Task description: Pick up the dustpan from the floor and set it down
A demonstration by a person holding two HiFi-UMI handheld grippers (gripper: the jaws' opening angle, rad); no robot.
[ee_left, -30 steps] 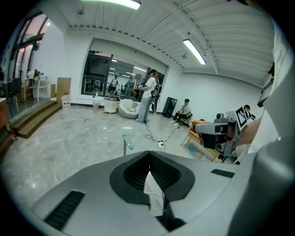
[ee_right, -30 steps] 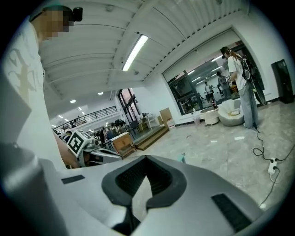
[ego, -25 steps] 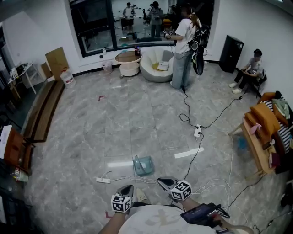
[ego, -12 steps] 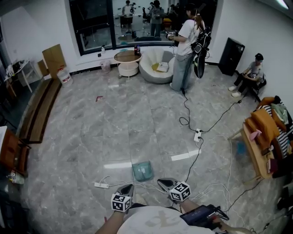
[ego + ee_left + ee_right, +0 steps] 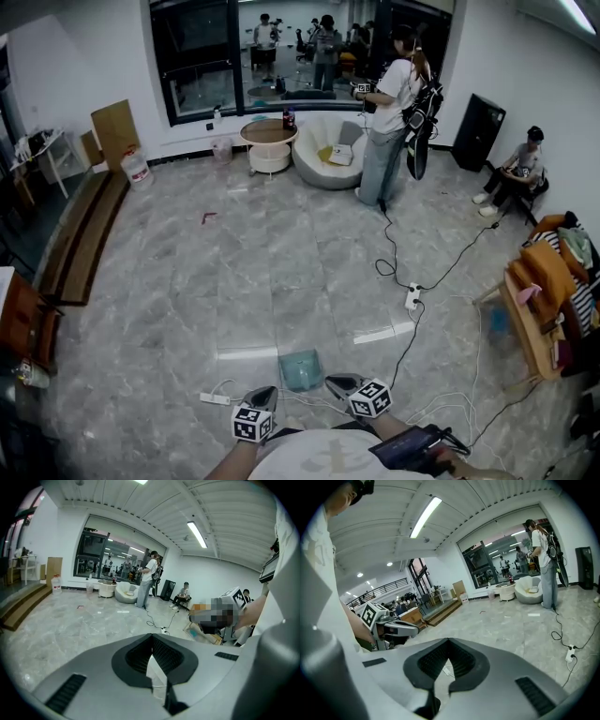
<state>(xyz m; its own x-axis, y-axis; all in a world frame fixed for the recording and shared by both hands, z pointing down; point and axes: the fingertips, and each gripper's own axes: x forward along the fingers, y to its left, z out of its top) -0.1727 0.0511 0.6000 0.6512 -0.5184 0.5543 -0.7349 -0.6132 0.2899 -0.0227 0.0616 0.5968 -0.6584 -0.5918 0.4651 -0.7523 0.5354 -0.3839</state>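
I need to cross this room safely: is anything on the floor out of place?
Yes. A teal plastic dustpan lies loose on the grey marble floor just ahead. A long black cable snakes across the open floor to a white power strip. Both look like trip hazards.

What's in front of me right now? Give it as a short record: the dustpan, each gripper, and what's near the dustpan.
Dustpan: teal, lying on the grey floor just ahead of both grippers, touched by neither
Left gripper: shut, empty
Right gripper: shut, empty
Near the dustpan: white power strip to its left, black cable to its right
Task step: pick-up not yet done
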